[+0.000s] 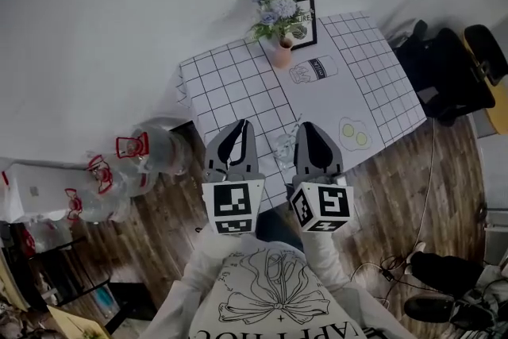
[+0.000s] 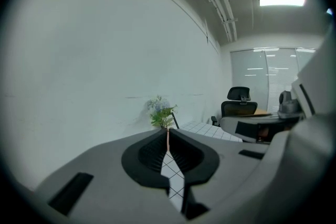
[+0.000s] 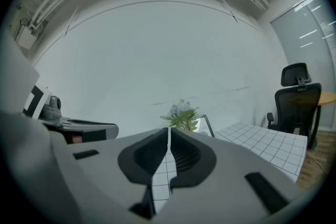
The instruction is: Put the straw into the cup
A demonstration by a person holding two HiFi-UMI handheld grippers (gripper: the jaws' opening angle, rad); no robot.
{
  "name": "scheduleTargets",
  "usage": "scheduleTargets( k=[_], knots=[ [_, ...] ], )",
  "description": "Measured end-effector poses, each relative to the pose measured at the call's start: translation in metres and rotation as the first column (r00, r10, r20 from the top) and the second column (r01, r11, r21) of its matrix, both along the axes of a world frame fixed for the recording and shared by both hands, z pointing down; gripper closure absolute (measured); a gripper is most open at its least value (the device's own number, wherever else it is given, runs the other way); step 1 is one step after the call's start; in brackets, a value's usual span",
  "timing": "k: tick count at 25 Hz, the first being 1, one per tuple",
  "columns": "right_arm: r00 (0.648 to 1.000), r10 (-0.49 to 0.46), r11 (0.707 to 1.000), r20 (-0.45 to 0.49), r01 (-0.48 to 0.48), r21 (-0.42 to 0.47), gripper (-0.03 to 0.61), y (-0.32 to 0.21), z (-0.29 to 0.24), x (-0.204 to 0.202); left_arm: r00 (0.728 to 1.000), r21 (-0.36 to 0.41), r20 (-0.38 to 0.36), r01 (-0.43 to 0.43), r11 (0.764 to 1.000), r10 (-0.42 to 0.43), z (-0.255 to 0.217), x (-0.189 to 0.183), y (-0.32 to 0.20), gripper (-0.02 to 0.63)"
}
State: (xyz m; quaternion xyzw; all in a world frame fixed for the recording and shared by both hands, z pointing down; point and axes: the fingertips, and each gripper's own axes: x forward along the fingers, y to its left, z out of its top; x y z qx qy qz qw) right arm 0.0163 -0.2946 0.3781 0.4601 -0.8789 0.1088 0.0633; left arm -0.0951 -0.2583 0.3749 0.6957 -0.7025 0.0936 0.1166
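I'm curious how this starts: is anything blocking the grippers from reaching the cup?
Nothing visible does. The clear cup stands between the left gripper and the right gripper; the vase stands beyond it.

1. The left gripper (image 1: 241, 125) is a grey, tapering plastic shell with two jaws and a black recessed panel on its upper face.
2. Its black ribbed pads (image 2: 152, 153) line the inner faces of the jaws.
3. The right gripper (image 1: 305, 125) has the same grey shell, black panel and ribbed lining.
4. A white cube (image 1: 232, 206) printed with black square markers sits at the rear of the left gripper, and a matching cube (image 1: 321, 206) on the right.
5. The person wears a white long-sleeved top (image 1: 274, 299) with a black line drawing of a bow above black capital letters.
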Motion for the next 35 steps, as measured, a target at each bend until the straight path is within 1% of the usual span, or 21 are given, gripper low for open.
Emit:
scheduleTargets(
  k=[5, 14, 35],
  knots=[
    [1.000, 0.011, 0.999, 0.001, -0.011, 0.037, 0.565, 0.006, -0.017, -0.003, 1.000, 0.042, 0.003, -0.019, 0.999, 0.019, -0.018, -0.002, 0.000, 0.601],
    [1.000, 0.028, 0.997, 0.014, -0.029, 0.069, 0.569, 0.013, -0.034, -0.002, 1.000, 0.084, 0.014, -0.028, 0.996, 0.026, -0.038, -0.004, 0.008, 0.601],
    [0.998, 0.055, 0.996, 0.009, -0.056, 0.072, 0.572, 0.013, -0.039, -0.007, 0.999, 0.092, 0.010, -0.046, 0.995, 0.045, -0.043, -0.014, 0.008, 0.601]
  ],
)
